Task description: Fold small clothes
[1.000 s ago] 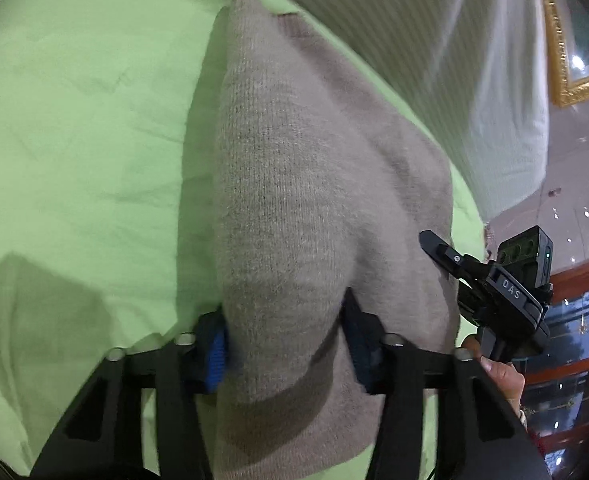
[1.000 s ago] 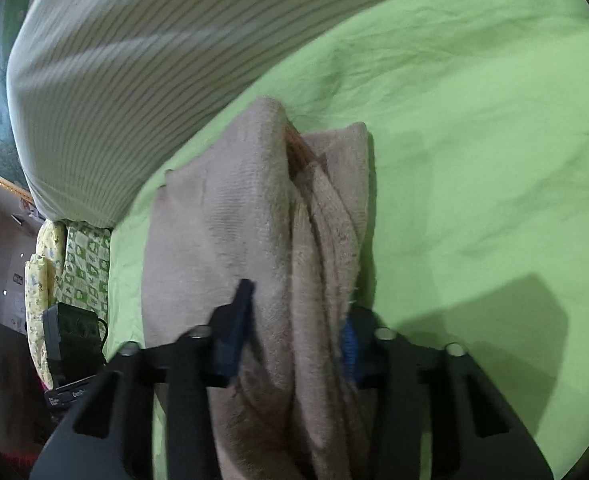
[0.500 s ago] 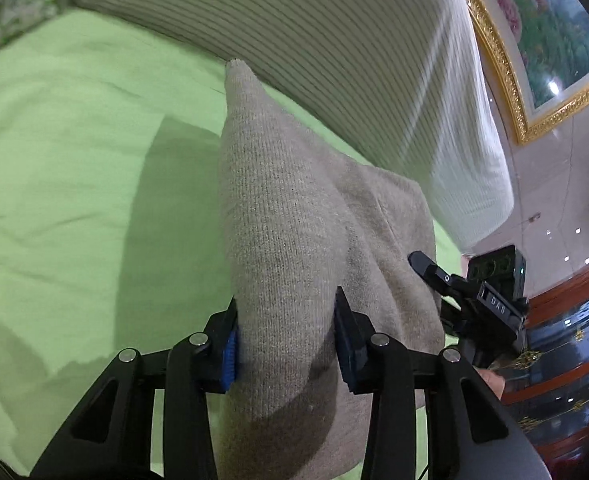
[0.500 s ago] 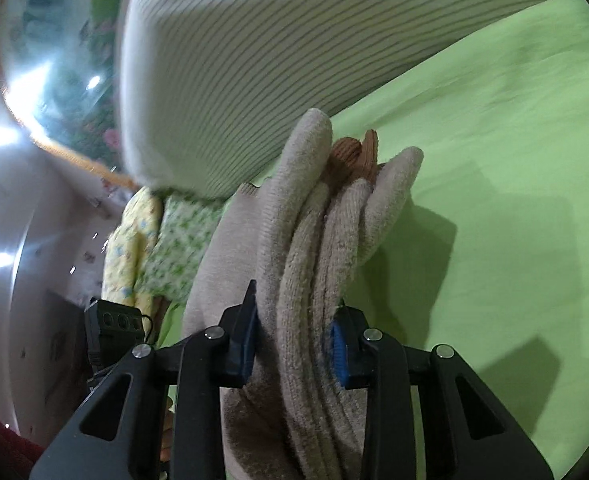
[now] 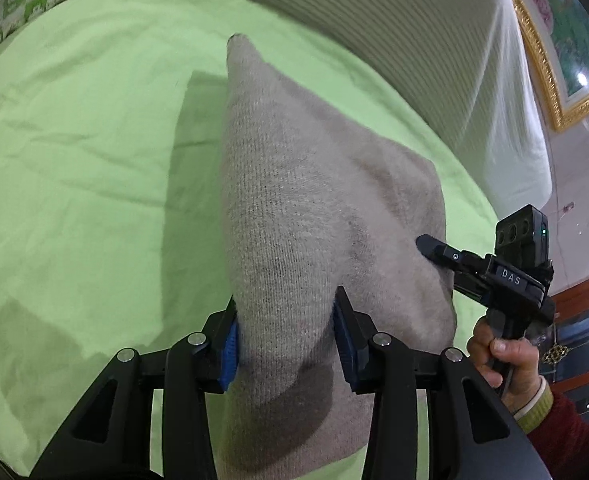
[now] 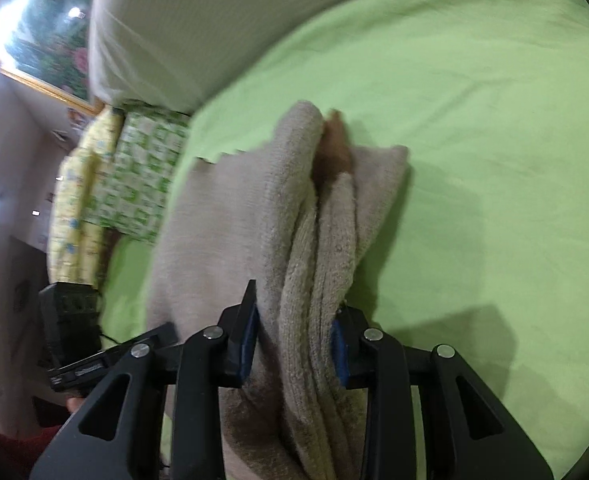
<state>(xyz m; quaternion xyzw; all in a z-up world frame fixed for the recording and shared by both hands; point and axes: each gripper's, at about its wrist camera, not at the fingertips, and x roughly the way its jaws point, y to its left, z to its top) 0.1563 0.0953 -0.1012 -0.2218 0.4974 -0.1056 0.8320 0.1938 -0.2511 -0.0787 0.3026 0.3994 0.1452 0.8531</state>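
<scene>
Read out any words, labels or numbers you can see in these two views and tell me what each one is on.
"DAS": white letters on the black body of the right gripper, seen from the left wrist view.
Pale label on the side of the black left gripper, seen from the right wrist view: too small and blurred to read.
Nothing readable on the beige knitted garment or the light green bedsheet.

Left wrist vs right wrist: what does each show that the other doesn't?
Left wrist only: the knit garment's smooth outer face and the hand holding the right gripper. Right wrist only: stacked folded layers with an orange-brown piece tucked inside, plus patterned pillows. Both: the garment clamped, green sheet, striped bedding.
</scene>
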